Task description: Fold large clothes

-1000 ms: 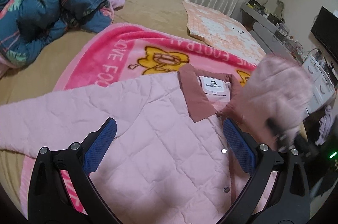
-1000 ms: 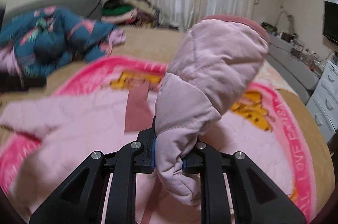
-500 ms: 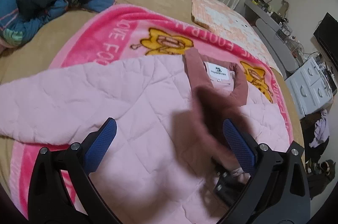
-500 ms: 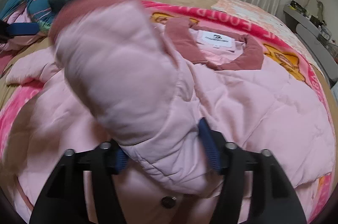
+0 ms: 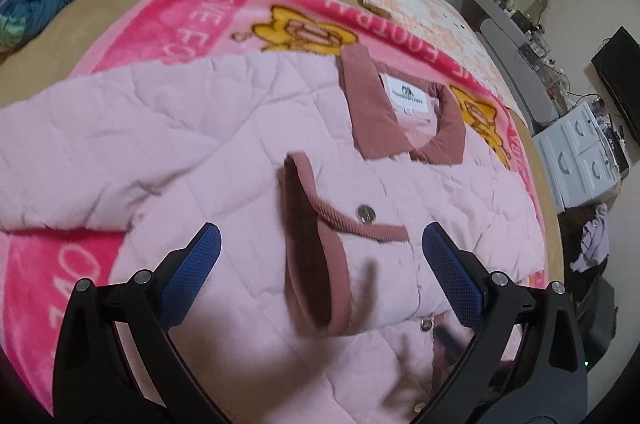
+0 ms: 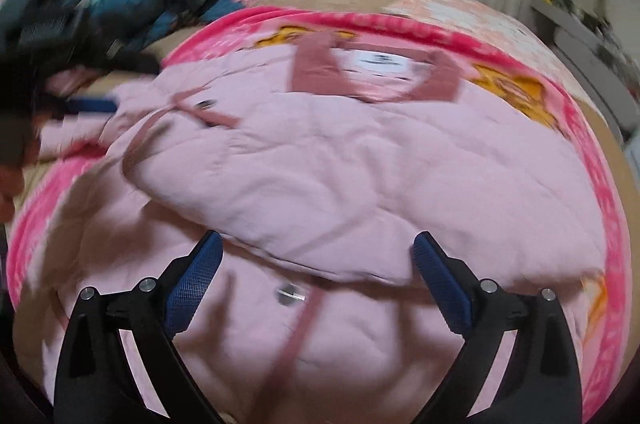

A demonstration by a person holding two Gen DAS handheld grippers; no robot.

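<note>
A pale pink quilted jacket (image 5: 224, 128) is lying on a bright pink cartoon blanket (image 5: 168, 20), one sleeve (image 6: 320, 184) folded across its chest. Both the left gripper (image 5: 320, 260) and right gripper (image 6: 316, 264) are hovering spread apart, gripping nothing.

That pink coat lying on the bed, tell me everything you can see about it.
The pink jacket looks quilted and puffy, with a darker rose, ribbed-looking collar, a white neck label and metal snap buttons. It lies front-up on a bright pink cartoon blanket. One sleeve, ending in a rose cuff, is folded across the chest; the other sleeve stretches out flat. Both grippers hover open above it, gripping nothing.
</note>
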